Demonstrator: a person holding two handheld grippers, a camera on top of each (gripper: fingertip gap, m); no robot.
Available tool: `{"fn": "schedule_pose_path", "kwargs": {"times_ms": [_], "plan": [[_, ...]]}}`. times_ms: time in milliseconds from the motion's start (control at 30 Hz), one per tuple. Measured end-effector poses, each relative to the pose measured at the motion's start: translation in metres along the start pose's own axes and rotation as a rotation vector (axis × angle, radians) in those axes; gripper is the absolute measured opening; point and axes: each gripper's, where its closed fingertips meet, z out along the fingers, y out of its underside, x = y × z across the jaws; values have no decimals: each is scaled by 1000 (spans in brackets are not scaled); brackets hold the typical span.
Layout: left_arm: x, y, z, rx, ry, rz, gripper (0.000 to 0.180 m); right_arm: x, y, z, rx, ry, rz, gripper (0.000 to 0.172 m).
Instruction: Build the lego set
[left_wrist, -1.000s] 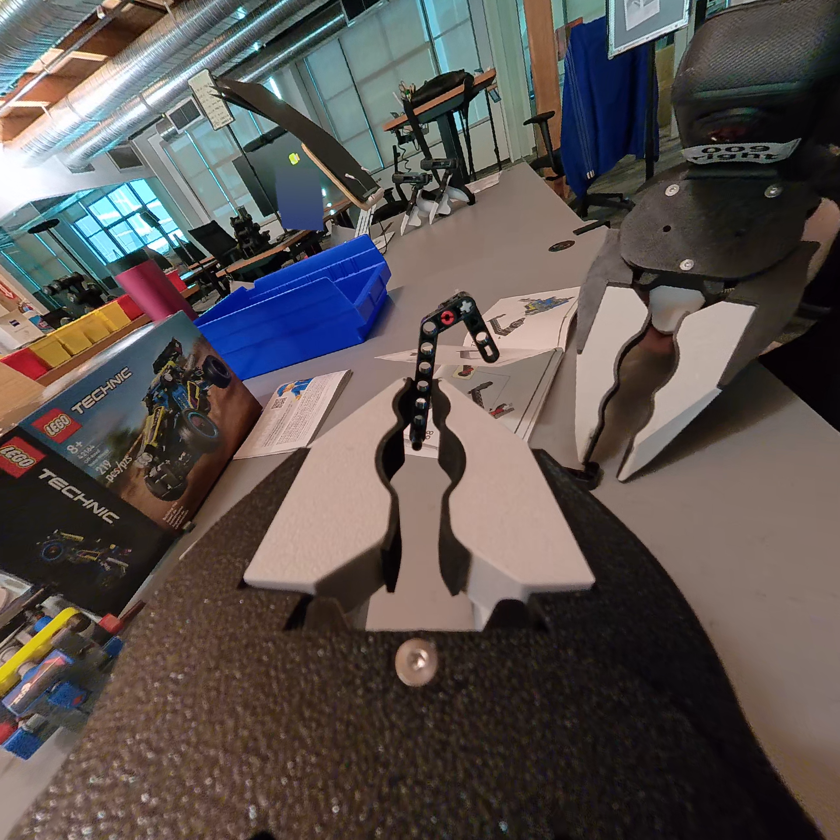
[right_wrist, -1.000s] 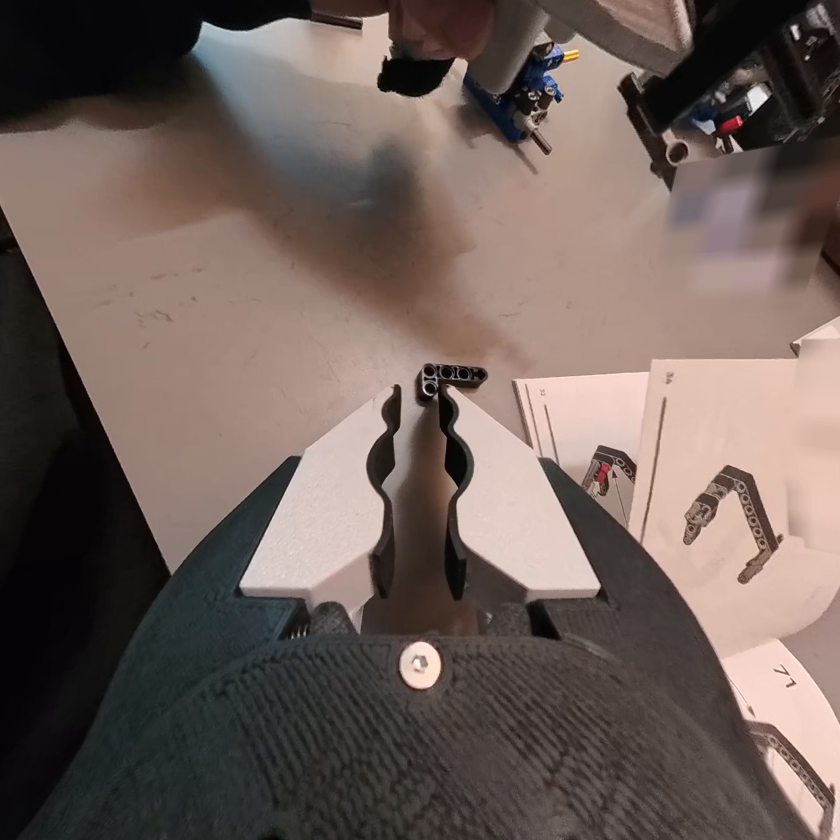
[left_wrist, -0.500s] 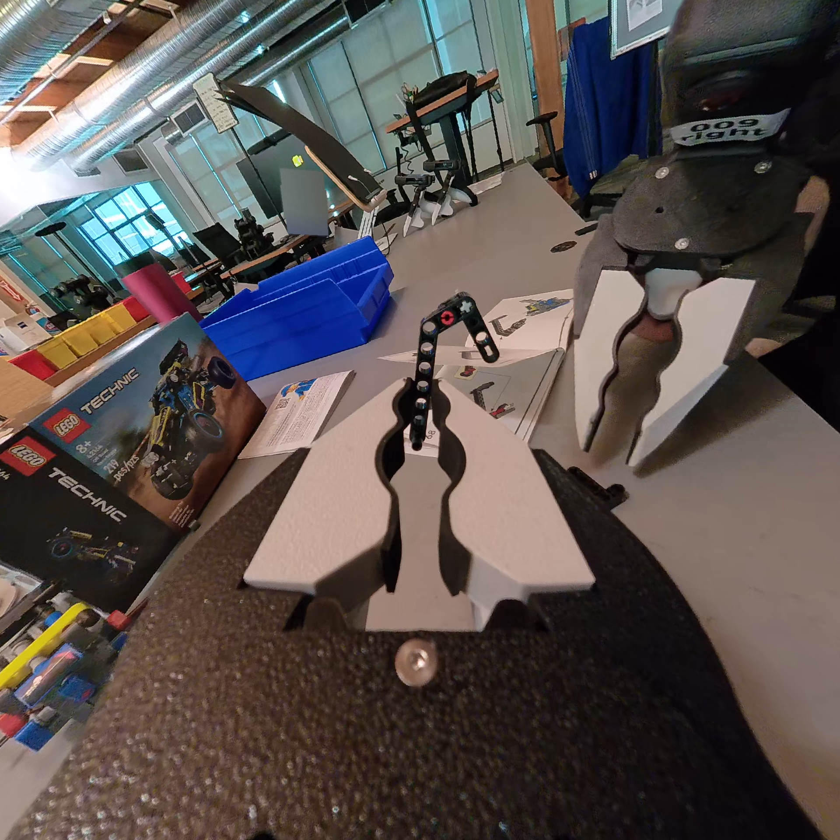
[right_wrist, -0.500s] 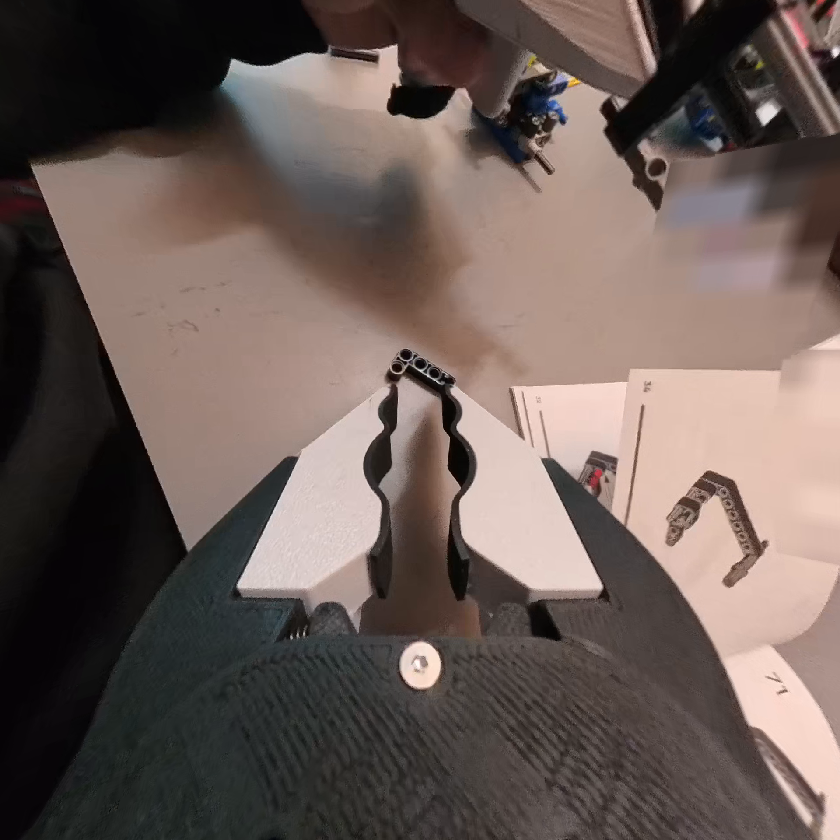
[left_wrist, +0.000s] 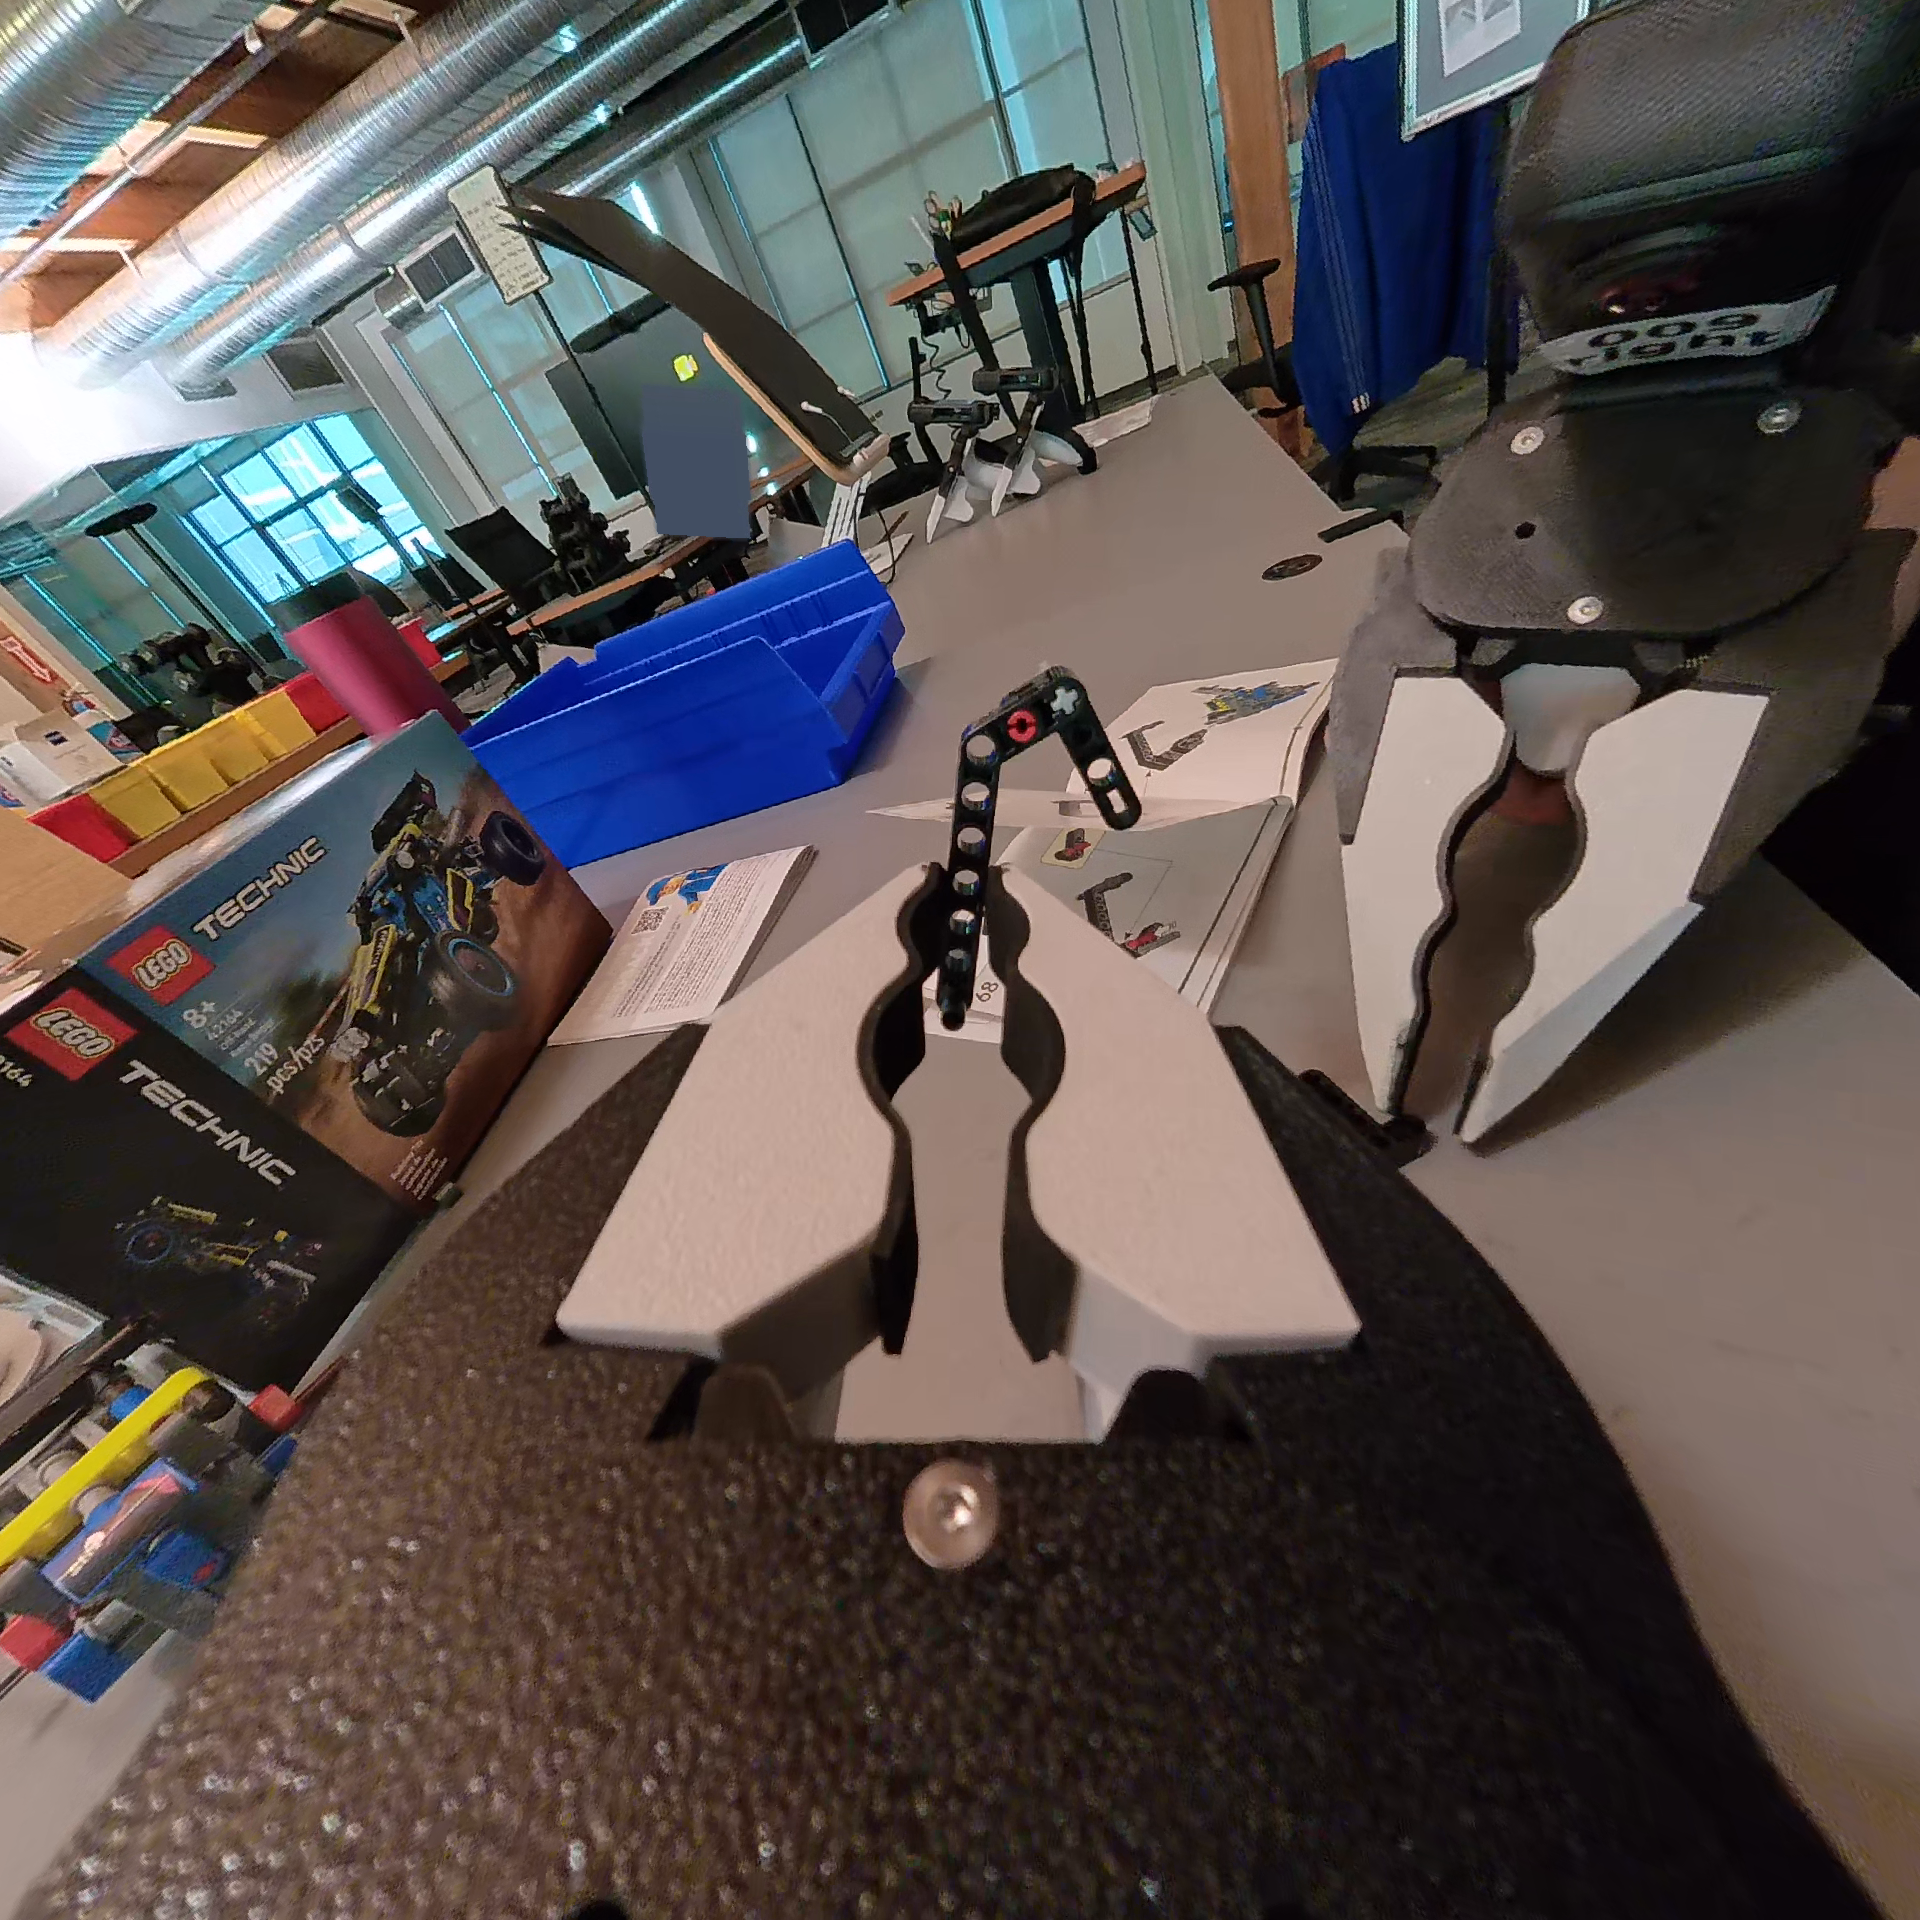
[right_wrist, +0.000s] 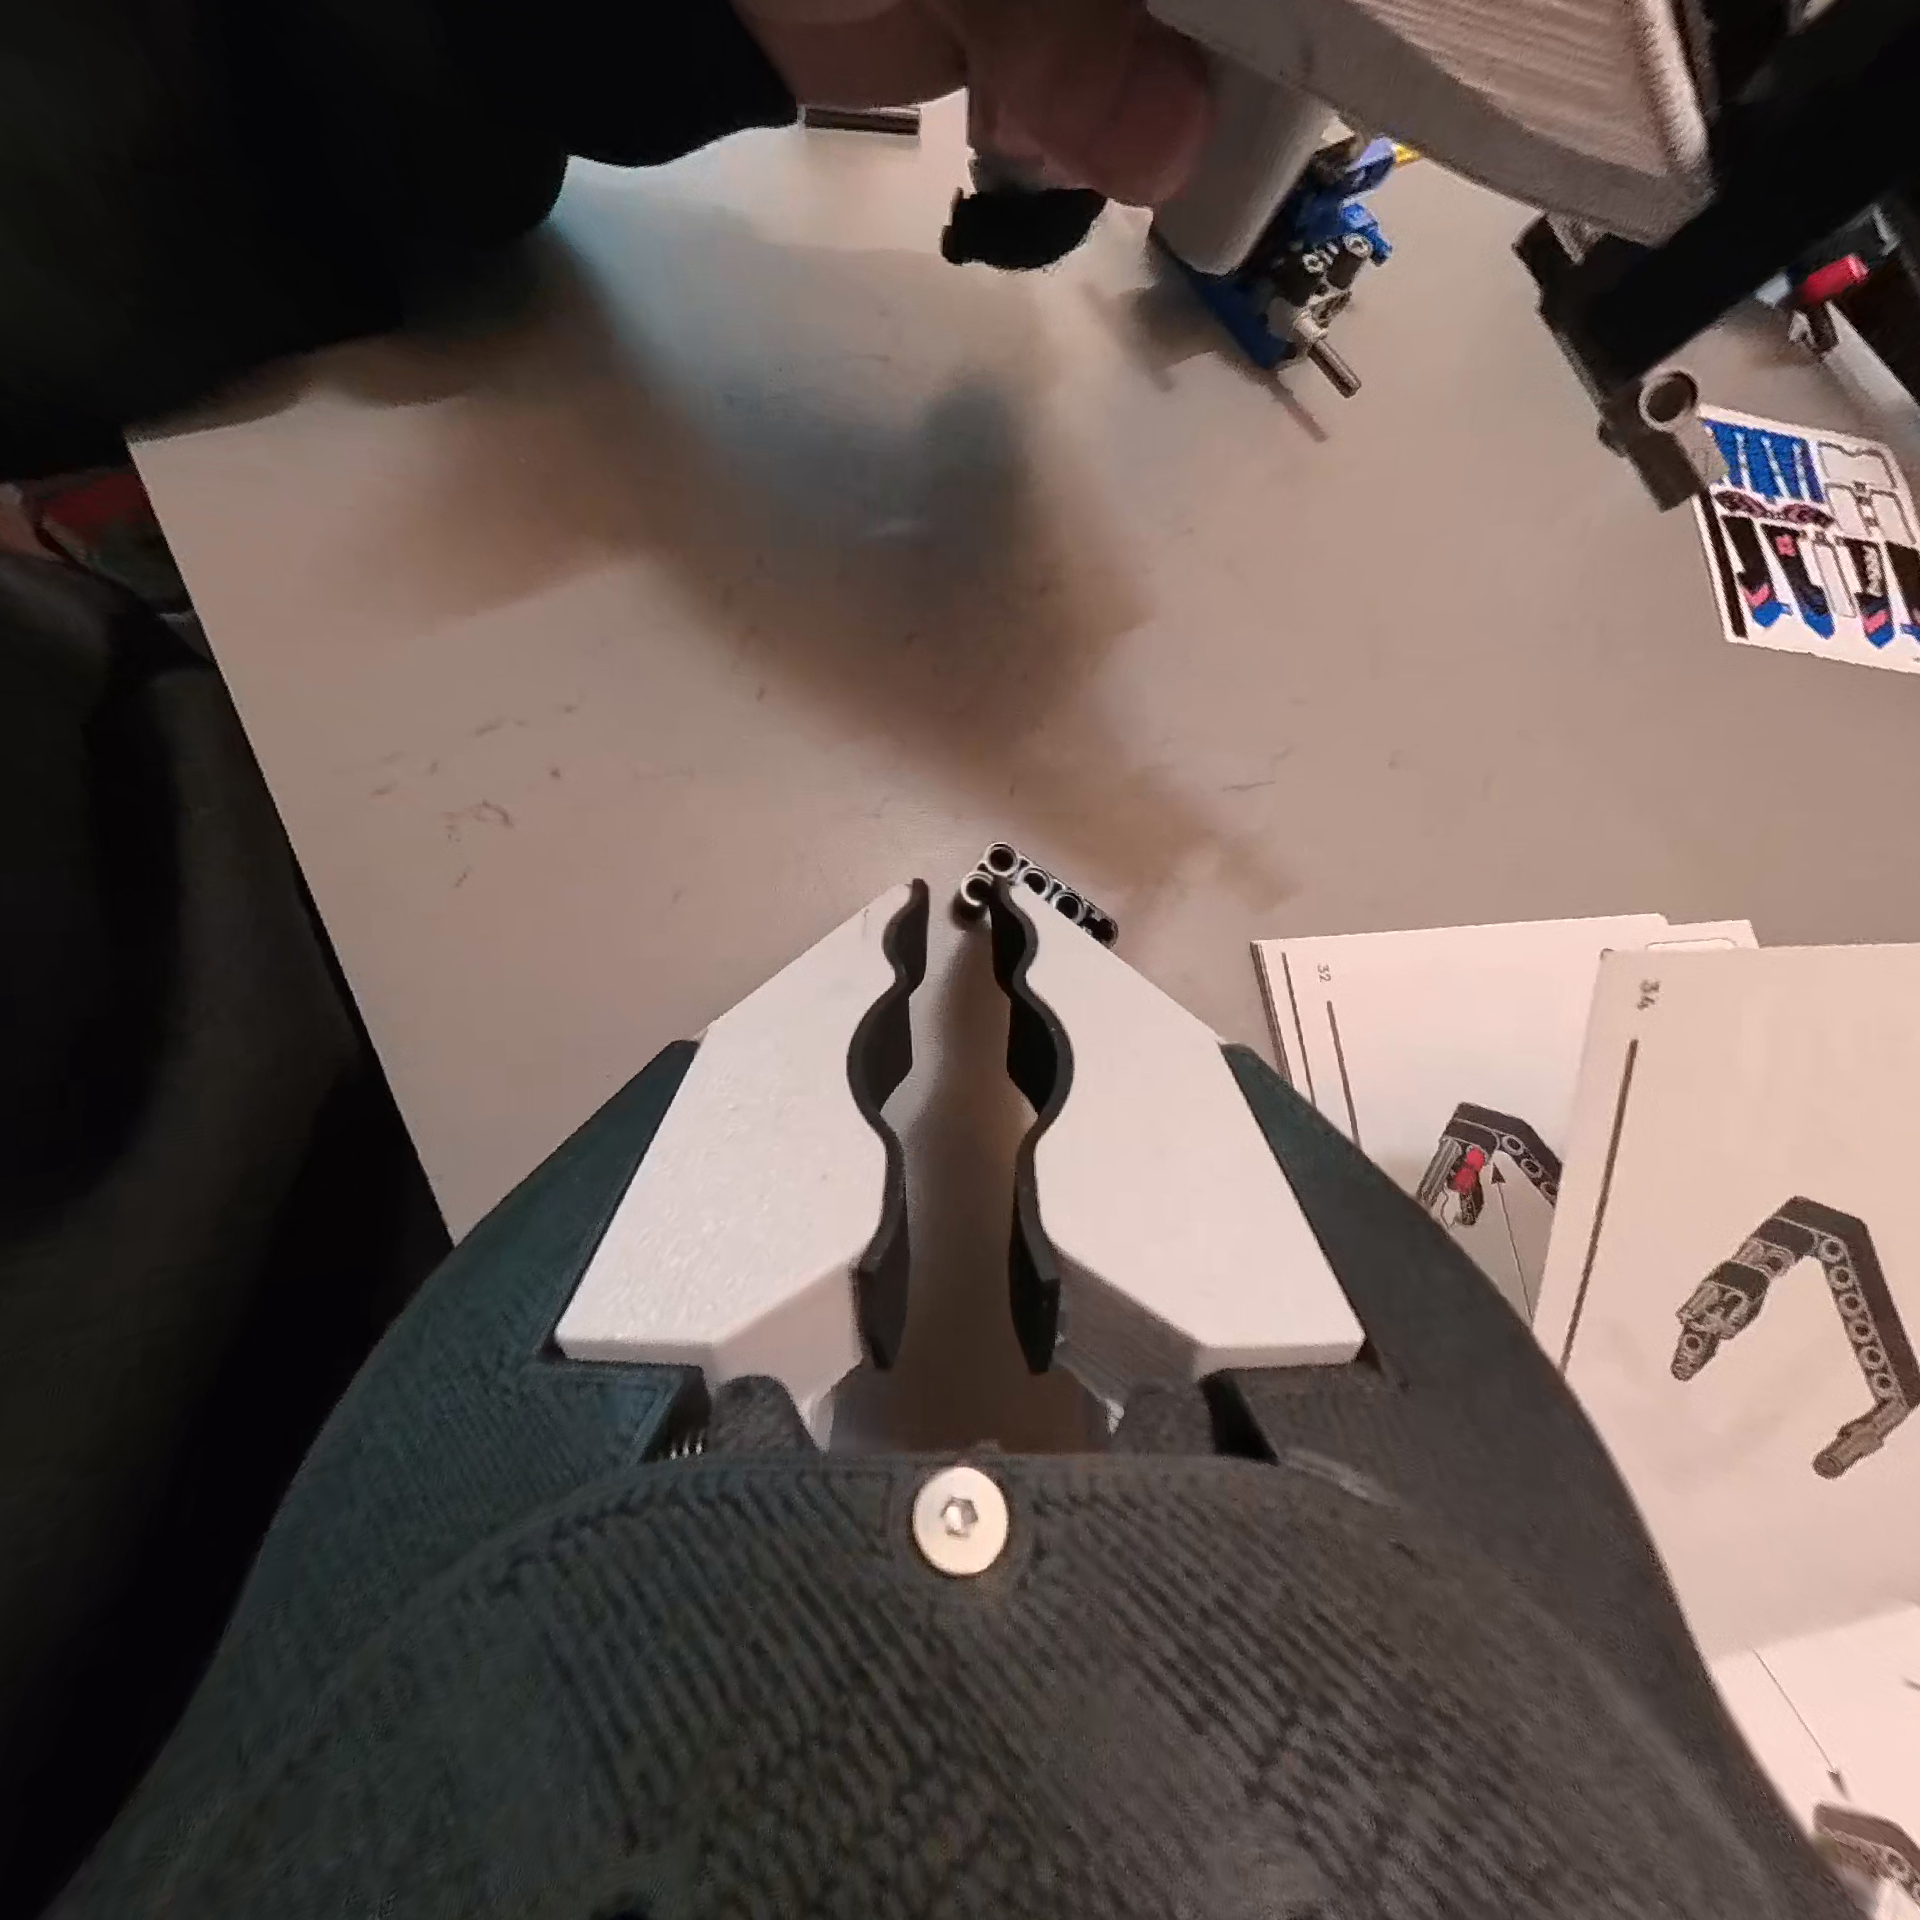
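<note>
We note a grey surface (left_wrist: 1091, 582) filling both views. Only the left wrist view takes in the room beyond it, and on the surface a boxed toy set (left_wrist: 312, 935) at left, a blue bin (left_wrist: 707, 707) behind it and a pink tumbler (left_wrist: 353, 665) further back. An open instruction booklet (left_wrist: 1164, 883) lies ahead of the grippers and shows in both views; a thin leaflet (left_wrist: 696, 935) beside the box shows only on the left. Only the right wrist view, looking down, shows a sticker sheet (right_wrist: 1818, 540) at far right, a blue and black partial build (right_wrist: 1288, 270) near the top, and a hand (right_wrist: 1081, 114) on the other tool's handle. The left gripper (left_wrist: 961, 914) pinches the long arm of a black angled beam (left_wrist: 977, 821); both pads press on it near its lower end, and the beam stands upright with its bent end, bearing a red pin, above the fingertips. The right gripper (right_wrist: 951, 899) points down at the surface with its tips narrowly apart. A small black L-shaped beam (right_wrist: 1039, 894) lies flat on the surface at those tips, one end just inside the gap by the right-hand fingertip, the rest passing behind that finger; we see a gap on the other side, so the piece is not clamped. From the left wrist view this small beam is only a dark sliver at the tips of that gripper.
</note>
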Motion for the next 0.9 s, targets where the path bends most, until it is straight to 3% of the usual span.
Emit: {"fn": "schedule_pose_path", "kwargs": {"times_ms": [67, 233, 467, 600, 900], "plan": [[0, 0, 0, 2, 0, 0, 4, -7, 0, -1, -4, -39, -79, 11], [2, -3, -2, 16, 18, 0, 4, 21, -5, -10, 13, 87, -279, 17], [8, -4, -5, 25, 56, -3, 4, 16, -7, 5, 45, 51, -488, 12], [6, -3, -6, 25, 51, -10, 4, 11, -4, 7, 45, 5, -451, 0], [5, -2, -6, 17, 43, -9, 4, 10, -2, 4, 20, 15, -471, 0]]}}
